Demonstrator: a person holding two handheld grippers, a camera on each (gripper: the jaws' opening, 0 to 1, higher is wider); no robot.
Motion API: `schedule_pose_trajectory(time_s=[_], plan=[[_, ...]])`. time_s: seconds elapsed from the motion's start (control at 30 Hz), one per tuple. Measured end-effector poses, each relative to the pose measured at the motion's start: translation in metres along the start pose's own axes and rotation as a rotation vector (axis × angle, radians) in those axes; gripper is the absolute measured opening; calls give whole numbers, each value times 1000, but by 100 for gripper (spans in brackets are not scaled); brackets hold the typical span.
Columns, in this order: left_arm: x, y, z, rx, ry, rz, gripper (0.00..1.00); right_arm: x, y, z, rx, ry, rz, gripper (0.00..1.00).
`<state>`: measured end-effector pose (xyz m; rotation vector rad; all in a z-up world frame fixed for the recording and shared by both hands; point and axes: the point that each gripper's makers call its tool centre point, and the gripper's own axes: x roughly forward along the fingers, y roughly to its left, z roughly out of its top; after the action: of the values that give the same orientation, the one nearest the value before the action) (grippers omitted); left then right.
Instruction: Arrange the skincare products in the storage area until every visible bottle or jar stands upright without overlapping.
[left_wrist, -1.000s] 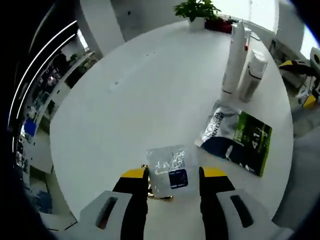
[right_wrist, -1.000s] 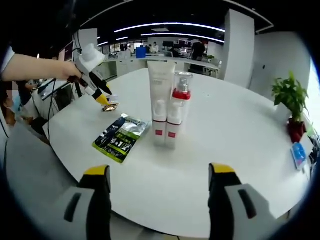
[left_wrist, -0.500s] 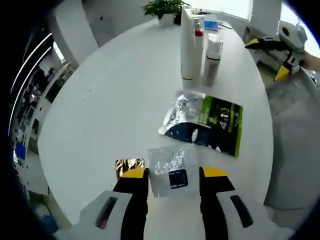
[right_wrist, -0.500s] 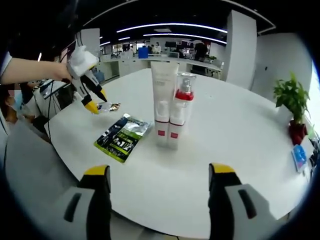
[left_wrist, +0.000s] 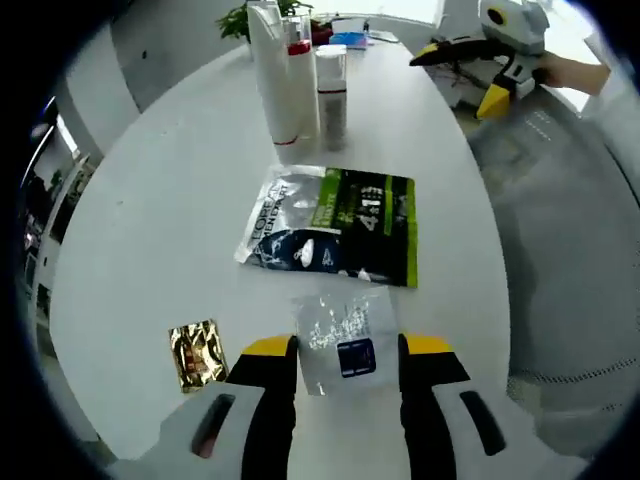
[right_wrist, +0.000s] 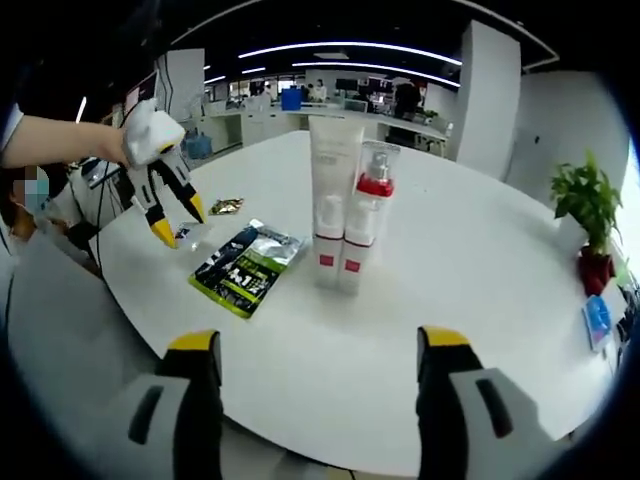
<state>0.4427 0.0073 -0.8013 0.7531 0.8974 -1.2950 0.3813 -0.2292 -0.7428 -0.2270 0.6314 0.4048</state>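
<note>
Since a second ago my left gripper (left_wrist: 347, 352) has lifted the clear sample sachet (left_wrist: 340, 340) off the white table (left_wrist: 150, 220), leaving the gold sachet (left_wrist: 197, 354) behind. It's clamped between the jaws. My right gripper (right_wrist: 318, 352) hangs open, facing the upright tube (right_wrist: 331, 200) and pump bottle (right_wrist: 366, 230).

White round table (right_wrist: 480, 270) w/ upright bottles (right_wrist: 347, 215), green sachet pack (left_wrist: 335, 225), gold sachet (left_wrist: 197, 352).

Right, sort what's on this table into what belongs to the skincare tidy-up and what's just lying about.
Belongs to the job:
- tall white tube
- red-collared pump bottle
- small silver-capped bottle
- green and silver pouch
- clear sachet between the left gripper jaws
- gold sachet

Lying about:
- potted plant
- blue packet
</note>
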Motion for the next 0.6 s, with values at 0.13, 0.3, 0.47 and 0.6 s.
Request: schedule_pose_trajectory(time_s=[0.13,0.3,0.47,0.6], plan=[[5,-8,-6,40,15,-30,37,0,0,-1,-6,8,0,80],[8,-11,-9,70,14,-54,37,0,0,-3,-11,18,-5,80],[12,-11,-9,117,21,-69,37,0,-1,-3,-15,21,-15,80],[16,-11,-7,136,14,-71,37,0,-3,-3,-15,19,-25,80]])
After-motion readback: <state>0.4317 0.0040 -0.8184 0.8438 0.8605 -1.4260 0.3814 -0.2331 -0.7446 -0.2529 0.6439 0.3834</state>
